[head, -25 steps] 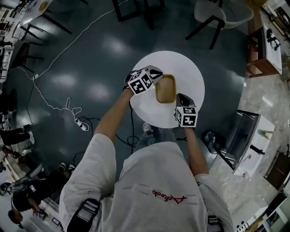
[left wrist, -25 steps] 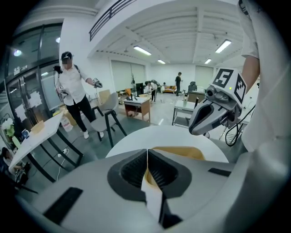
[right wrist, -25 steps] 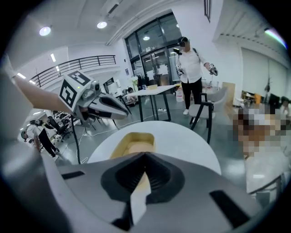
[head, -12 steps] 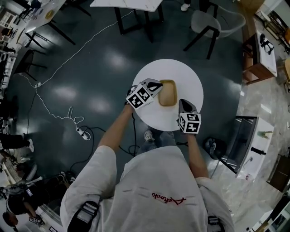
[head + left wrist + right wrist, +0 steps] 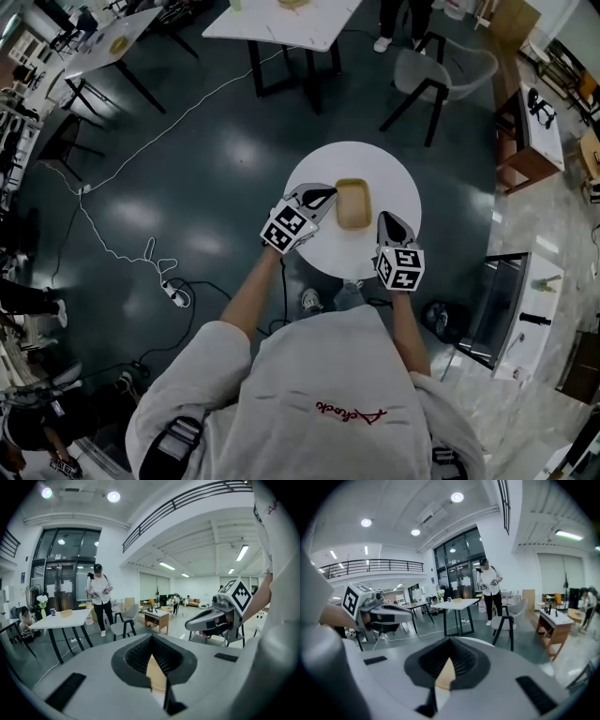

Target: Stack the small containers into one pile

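Both grippers have lifted and drawn back since the earlier frames, when the left gripper (image 5: 323, 194) lay against the near-left edge of the container pile (image 5: 352, 203); now it hangs clear of it. Its jaws are pressed together with nothing pinched, and only a tan sliver of what lies beyond shows through the slit under the pads. The right gripper (image 5: 385, 218) is likewise closed and empty, its tips pointing ahead and slightly down. Just ahead of the left gripper's tips and to their right, and ahead-left of the right gripper's, the container pile sits flat on the round white tabletop (image 5: 323, 169), touching neither gripper. From above it reads as one nested stack, though how many containers are in it cannot be told. No loose container shows elsewhere on the tabletop, so the stacking looks finished and the step in hand is the retreat. Done well, that means lifting straight away from the pile, keeping both sets of jaws closed and outside its rim, and not sweeping sideways across it, since a light nested stack would probably slide at a nudge.
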A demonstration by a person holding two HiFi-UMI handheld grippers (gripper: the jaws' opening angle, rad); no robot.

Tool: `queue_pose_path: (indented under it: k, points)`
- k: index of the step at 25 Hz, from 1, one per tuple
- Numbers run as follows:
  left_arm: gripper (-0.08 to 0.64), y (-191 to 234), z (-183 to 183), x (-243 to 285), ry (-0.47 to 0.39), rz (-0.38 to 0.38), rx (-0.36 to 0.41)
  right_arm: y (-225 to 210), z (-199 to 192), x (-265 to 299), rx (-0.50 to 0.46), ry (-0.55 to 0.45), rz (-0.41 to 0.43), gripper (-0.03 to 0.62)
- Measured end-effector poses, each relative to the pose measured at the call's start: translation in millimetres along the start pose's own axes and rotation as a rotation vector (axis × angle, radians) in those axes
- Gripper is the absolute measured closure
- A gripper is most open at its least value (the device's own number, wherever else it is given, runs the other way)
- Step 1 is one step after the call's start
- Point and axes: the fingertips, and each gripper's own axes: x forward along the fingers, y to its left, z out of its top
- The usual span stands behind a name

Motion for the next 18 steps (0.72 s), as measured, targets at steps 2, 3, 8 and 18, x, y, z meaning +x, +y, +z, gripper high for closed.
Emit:
queue_pose_path:
  k: [2, 3, 8, 18]
  points:
    - [0.551, -1.9, 11.5, -13.7, -0.041, 0.023, -0.011, 5.3, 9.0, -7.5, -0.021, -0.025, -0.004, 0.572]
    - [0.551, -2.8, 16.7, -20.5, -0.059, 0.034, -0.013, 8.1, 13.5, -11.3, -0.03, -0.038, -0.006, 0.572]
    - [0.551, -9.3, 31.4, -55.1, -0.127, 0.07, -0.024, 26.0, 28.9, -31.0, -0.064, -0.086, -0.013, 0.572]
    - [0.551, -39.5, 42.5, -100.1, -0.215, 0.083, -0.046, 52.3, 41.6, -77.0, -0.091, -0.16, -0.035, 0.572]
